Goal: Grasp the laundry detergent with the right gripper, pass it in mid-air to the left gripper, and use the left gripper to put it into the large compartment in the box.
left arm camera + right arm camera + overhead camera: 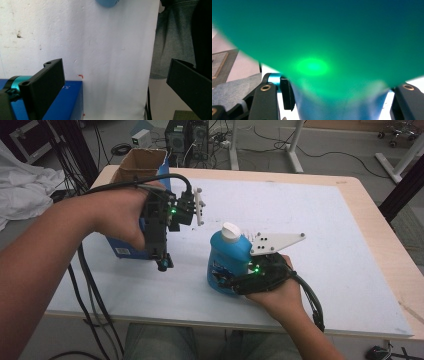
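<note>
My right tongs [231, 281] pinch the low body of the blue plastic bottle with a white cap [227, 257], which sits tilted on the white desk [325, 250] near its front edge; gripping low, I judge, keeps the cap clear. In the right gripper view the bottle presses between both jaws. Farther off, my left tongs [162, 262] hang spread and empty above the desk, just beside the blue cardboard box with an open brown top [142, 162], perhaps ready to steady it.
</note>
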Available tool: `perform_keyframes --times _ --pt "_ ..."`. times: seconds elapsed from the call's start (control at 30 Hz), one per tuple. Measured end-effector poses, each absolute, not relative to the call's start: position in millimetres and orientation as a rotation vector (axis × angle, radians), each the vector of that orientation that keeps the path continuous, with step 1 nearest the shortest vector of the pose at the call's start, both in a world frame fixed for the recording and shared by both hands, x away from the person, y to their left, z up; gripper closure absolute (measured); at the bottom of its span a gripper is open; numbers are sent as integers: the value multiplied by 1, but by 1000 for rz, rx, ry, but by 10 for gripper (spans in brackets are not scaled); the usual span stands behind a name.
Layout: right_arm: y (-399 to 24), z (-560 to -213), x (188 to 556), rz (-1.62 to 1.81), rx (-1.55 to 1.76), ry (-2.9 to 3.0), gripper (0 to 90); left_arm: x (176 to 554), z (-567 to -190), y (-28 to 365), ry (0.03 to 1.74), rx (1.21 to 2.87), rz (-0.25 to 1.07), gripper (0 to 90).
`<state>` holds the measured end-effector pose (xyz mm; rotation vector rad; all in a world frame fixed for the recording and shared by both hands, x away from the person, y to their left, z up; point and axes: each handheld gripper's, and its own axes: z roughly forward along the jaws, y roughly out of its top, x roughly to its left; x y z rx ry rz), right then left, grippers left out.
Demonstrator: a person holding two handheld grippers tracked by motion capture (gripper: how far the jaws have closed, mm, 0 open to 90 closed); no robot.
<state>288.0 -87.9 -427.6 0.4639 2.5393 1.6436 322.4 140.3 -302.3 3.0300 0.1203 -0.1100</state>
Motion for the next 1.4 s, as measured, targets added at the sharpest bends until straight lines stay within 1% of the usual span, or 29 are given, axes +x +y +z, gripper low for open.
perform_keyframes --times 0.13,0.53,0.73,0.87,0.9,0.97,1.1,1.4 --pt "-88 -428 288 1647 465 2524 407 323 -303 140 120 3031 -109 17" --pt "-85 -427 282 1624 395 2459 460 323 -301 136 107 3029 -106 17" --pt "-88 -423 284 1630 386 2478 466 323 -295 132 96 3024 -97 17" --pt "-88 -405 285 1617 295 2517 467 323 -288 126 84 3026 -86 17" --pt "-88 -405 285 1617 295 2517 467 322 -286 125 79 3025 -80 17" --pt "-87 -393 285 1602 234 2538 468 321 -283 121 71 3018 -82 17" --pt "-87 -385 286 1615 197 2552 469 319 -276 114 45 3010 -82 17" --pt "-85 -388 291 1609 167 2600 473 312 -254 98 -10 3012 -64 17"
